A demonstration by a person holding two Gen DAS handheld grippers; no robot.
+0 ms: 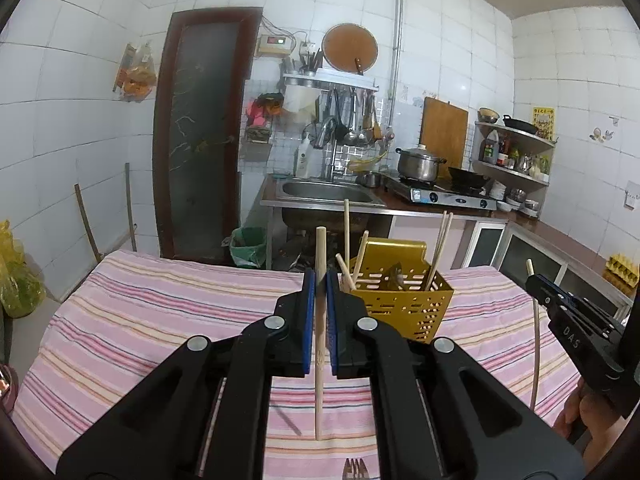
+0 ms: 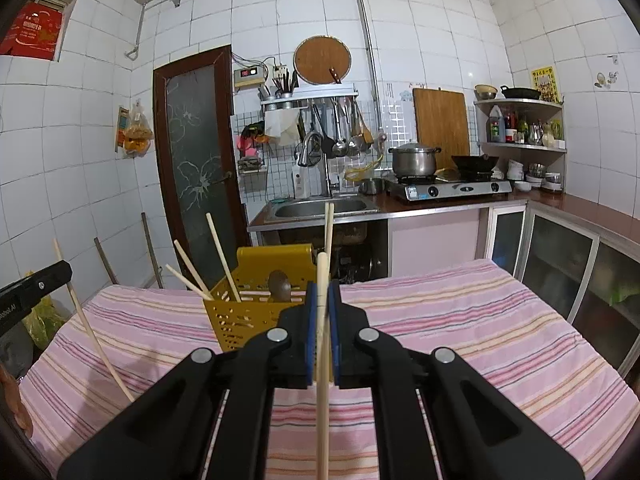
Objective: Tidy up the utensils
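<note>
Pink striped cloth [image 1: 160,320] is carrying the yellow holder [image 1: 400,300] mid-table. We are pinching one chopstick [image 1: 319,360] upright in the left gripper [image 1: 320,280], another chopstick [image 2: 322,360] in the right gripper [image 2: 322,292]; we should be lowering each tip-first over the holder before releasing.

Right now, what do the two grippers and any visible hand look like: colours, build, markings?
Both grippers, left and right, are matte black plastic linkages with round silver pivot pins and blue pads lining the fingers. The right one, seen from the left wrist view, carries white lettering reading DAS; the left one's side shows white text ending "AI". A bare hand grips the right one; no sleeve or cables show.
</note>
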